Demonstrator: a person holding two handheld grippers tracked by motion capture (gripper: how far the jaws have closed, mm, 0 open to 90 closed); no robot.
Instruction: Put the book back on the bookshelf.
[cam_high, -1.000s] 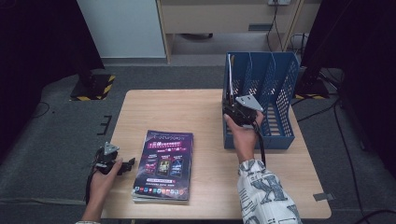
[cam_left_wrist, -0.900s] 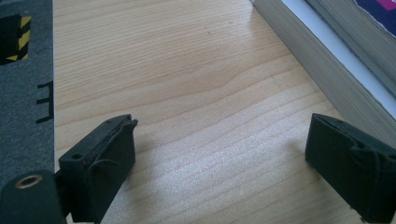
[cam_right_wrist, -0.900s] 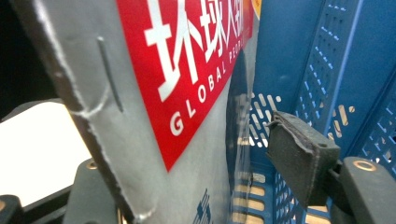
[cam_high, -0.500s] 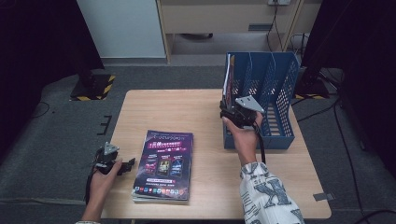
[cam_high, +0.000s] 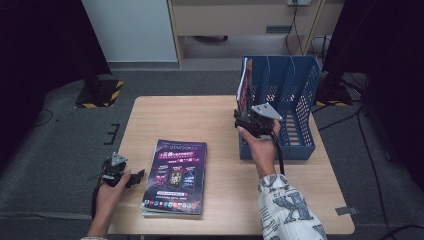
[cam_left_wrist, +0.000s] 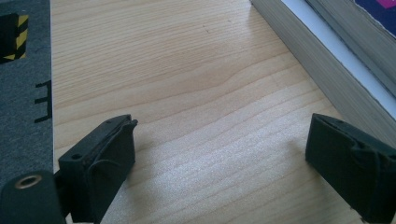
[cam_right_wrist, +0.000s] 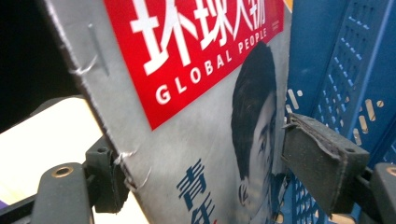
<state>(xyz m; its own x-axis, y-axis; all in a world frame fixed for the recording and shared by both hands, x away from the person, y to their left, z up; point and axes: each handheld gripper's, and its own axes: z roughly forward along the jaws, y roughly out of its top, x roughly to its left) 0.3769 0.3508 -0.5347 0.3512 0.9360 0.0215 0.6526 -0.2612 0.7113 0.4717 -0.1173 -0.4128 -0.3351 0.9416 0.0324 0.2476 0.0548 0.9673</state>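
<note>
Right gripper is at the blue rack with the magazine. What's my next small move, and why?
Probably draw the right gripper straight back toward you. Its jaws stand wide apart around the magazine, one pad off the cover, and in the high view the magazine stands upright in the leftmost slot of the blue rack. It looks placed, so backing off squarely should avoid snagging its edge.

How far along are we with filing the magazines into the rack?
Done: one magazine stands in the leftmost slot of the blue rack. In hand: the right gripper sits at that magazine, jaws apart on either side of its cover, so it looks released rather than clamped. Left: the stack lies flat on the table, and the open left gripper waits beside it, holding nothing.
</note>
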